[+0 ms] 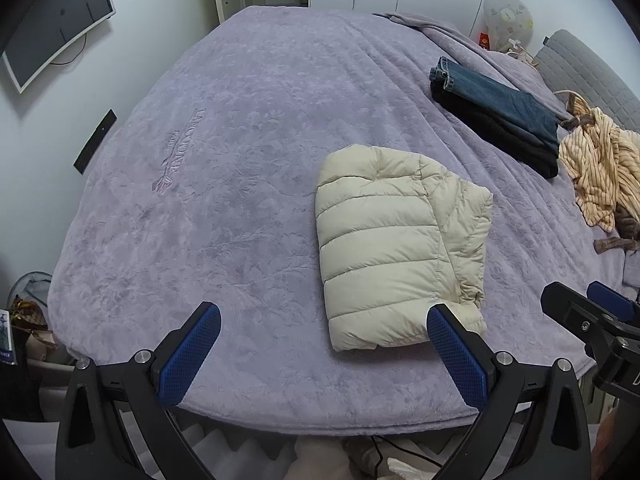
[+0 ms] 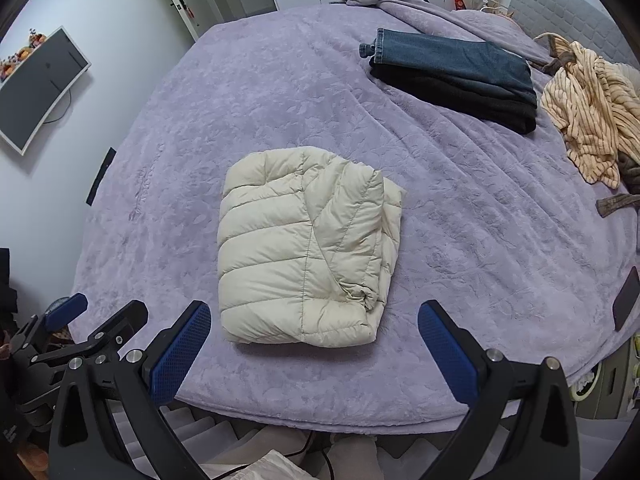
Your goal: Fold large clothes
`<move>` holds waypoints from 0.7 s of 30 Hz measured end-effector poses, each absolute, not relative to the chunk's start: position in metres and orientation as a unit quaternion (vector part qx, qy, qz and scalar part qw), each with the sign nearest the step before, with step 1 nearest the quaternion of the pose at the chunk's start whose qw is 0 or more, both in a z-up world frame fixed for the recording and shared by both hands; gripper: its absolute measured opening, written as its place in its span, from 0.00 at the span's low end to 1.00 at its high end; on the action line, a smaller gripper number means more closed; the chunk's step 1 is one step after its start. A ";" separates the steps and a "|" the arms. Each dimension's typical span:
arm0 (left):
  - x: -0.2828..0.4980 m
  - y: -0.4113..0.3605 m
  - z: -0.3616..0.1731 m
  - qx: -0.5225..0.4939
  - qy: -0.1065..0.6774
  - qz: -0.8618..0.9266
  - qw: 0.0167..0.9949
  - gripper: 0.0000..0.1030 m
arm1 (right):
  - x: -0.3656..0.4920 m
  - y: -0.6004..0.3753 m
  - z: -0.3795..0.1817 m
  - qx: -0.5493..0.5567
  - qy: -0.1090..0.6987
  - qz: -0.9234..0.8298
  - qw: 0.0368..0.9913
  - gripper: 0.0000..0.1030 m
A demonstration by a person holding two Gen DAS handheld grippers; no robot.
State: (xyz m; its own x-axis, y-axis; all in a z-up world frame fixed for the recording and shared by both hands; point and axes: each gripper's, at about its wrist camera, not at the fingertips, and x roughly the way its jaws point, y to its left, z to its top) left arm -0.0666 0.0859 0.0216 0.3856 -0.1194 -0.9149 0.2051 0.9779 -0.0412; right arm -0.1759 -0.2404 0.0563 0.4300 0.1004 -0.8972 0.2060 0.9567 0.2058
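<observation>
A cream puffer jacket (image 1: 396,244) lies folded into a compact rectangle on the purple bed cover (image 1: 224,184); it also shows in the right wrist view (image 2: 304,252). My left gripper (image 1: 324,320) is open and empty, held above the bed's near edge, its right finger just at the jacket's near corner. My right gripper (image 2: 314,320) is open and empty, just short of the jacket's near edge. Each gripper shows at the edge of the other's view, the right gripper (image 1: 592,312) and the left gripper (image 2: 80,320).
Folded blue jeans on a dark garment (image 2: 456,76) lie at the far right of the bed. A crumpled striped orange garment (image 2: 592,116) lies by the grey headboard (image 2: 568,8). A dark phone (image 2: 626,300) lies at the right edge. A wall screen (image 1: 56,24) hangs at left.
</observation>
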 end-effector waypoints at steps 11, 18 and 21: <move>-0.069 0.088 0.037 0.045 0.531 -0.086 0.842 1.00 | -0.179 -0.239 0.061 0.138 0.531 -0.035 0.836 1.00; -0.071 0.088 0.039 0.045 0.528 -0.084 0.844 1.00 | -0.181 -0.237 0.061 0.137 0.531 -0.035 0.836 1.00; -0.071 0.088 0.039 0.045 0.528 -0.084 0.844 1.00 | -0.181 -0.236 0.061 0.138 0.531 -0.036 0.835 1.00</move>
